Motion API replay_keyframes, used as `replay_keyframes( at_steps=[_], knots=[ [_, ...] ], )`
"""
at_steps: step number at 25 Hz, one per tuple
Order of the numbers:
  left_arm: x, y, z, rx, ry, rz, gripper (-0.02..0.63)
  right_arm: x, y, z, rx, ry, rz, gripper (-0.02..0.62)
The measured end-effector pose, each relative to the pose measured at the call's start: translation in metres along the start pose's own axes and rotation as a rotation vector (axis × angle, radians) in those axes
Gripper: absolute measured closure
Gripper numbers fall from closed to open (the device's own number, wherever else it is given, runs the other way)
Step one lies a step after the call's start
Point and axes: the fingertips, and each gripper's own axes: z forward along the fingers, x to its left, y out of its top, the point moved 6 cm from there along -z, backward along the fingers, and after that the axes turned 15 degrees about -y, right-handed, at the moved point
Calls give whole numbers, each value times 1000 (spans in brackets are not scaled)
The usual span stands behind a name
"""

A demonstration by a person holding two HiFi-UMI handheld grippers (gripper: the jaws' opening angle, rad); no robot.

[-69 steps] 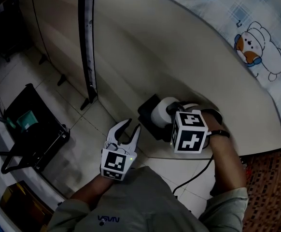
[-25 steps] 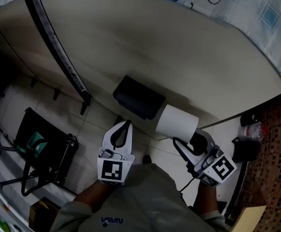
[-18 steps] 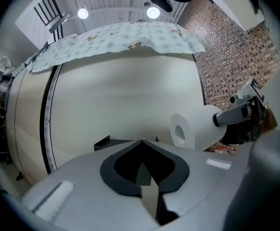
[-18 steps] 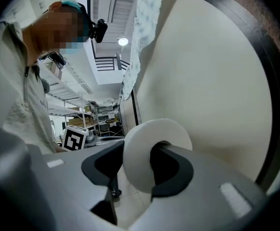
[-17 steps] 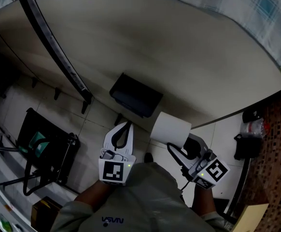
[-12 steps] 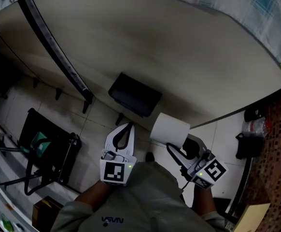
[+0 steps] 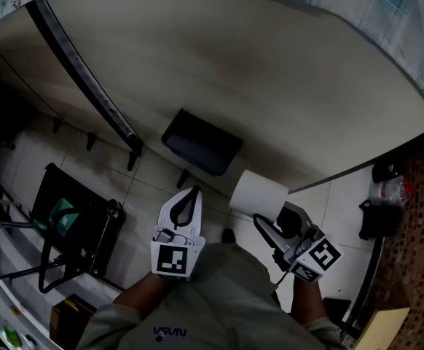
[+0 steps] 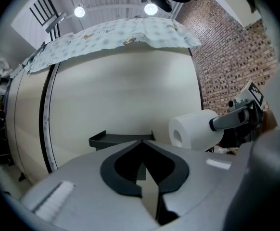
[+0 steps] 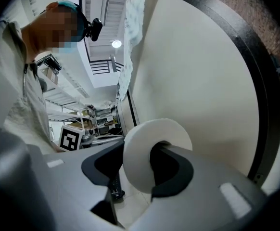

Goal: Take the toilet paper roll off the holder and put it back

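Note:
The white toilet paper roll [image 7: 258,193] hangs in the air, clear of the black holder [image 7: 201,143] fixed to the cream curved wall, a little below and to the right of it. My right gripper [image 7: 270,211] is shut on the roll. In the right gripper view the roll [image 9: 142,170] fills the space between the jaws of the right gripper [image 9: 140,153]. My left gripper [image 7: 192,192] is shut and empty, just left of the roll and below the holder. The left gripper view shows the left gripper [image 8: 142,141], the holder [image 8: 120,139] beyond its closed tips, and the roll [image 8: 195,129] at right.
A black strip [image 7: 88,79] runs down the cream wall [image 7: 270,71]. A black wheeled rack [image 7: 73,224] stands on the tiled floor at left. Dark objects [image 7: 376,217] sit by the brick-patterned surface [image 7: 416,232] at right. A patterned cloth [image 7: 365,6] covers the top.
The roll, earlier at the holder with the right gripper on it, is now off it and held lower right. The left gripper's jaws, earlier open, are shut.

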Motion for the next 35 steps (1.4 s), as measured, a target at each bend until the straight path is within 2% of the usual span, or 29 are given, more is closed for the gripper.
replay_keyframes(
  at_steps=[13, 25, 32, 35],
  knots=[
    [-3, -2, 4, 15, -5, 2, 603, -7, -5, 5, 14, 4, 10, 430],
    [4, -10, 7, 21, 47, -10, 601, -11, -6, 9, 21, -5, 15, 431],
    [11, -36, 23, 119, 71, -6, 492, -18, -9, 16, 36, -14, 18, 431],
    [14, -48, 32, 141, 79, -18, 424, -23, -11, 20, 40, -26, 32, 431]
  ],
)
